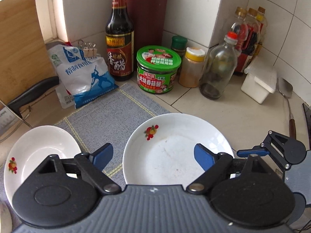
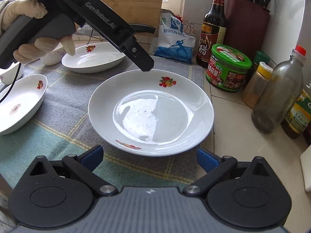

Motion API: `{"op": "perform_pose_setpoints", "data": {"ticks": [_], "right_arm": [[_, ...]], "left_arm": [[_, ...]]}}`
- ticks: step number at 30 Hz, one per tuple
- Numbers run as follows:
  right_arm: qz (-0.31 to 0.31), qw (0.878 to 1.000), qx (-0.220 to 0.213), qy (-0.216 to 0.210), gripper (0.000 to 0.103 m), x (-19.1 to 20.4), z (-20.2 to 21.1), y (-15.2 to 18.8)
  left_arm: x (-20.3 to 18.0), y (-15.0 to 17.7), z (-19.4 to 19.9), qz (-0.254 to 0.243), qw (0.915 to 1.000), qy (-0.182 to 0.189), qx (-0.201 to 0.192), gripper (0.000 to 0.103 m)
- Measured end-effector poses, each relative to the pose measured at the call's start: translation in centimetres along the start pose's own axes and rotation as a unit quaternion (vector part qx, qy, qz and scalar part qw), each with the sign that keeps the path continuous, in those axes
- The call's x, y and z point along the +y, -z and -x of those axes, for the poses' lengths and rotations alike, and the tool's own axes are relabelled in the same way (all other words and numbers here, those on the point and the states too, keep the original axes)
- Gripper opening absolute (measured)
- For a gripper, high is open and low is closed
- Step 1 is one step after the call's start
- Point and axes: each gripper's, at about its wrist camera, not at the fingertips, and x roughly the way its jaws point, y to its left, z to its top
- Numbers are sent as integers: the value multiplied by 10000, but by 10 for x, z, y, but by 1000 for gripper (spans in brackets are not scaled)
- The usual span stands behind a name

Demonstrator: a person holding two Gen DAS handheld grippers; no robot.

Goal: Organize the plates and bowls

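Gloved left hand [image 2: 29,31] tilts its gripper [image 1: 153,155] down over the plate [image 2: 151,110].

Home kitchen: tiled counter corner, vinegar bottle [image 1: 120,33], sauce jar [image 1: 157,69], knife block [image 1: 146,17], plates on mat.

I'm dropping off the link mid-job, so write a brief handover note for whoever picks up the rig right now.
Left claw: open, empty, above the big plate's far rim.
Right claw: open, empty, at that plate's near edge.
Big plate: flat on the mat, nothing stacked on it.
Two smaller dishes sit apart on the mat, one behind, one at the left; small bowls beyond them.
Done: nothing stacked yet. Left: gather plates and bowls.
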Motion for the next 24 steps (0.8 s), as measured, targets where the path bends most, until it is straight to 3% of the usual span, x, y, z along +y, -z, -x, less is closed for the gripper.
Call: {"op": "perform_pose_setpoints", "data": {"ticks": [8,13,24], "right_arm": [[-79,9997,-227,-71,103,30,31,0],[18,9995,-159,-255,103,55,34,-4],[-228,9969,-158,-742,103,109,15,-29]], "left_arm": [[-8,51,78,-111,9963,-535,-661,97],[-7,96,114,-112,9926,-933,-763,97],[25,199,175,1093,9839,-1284,-585,97]]}}
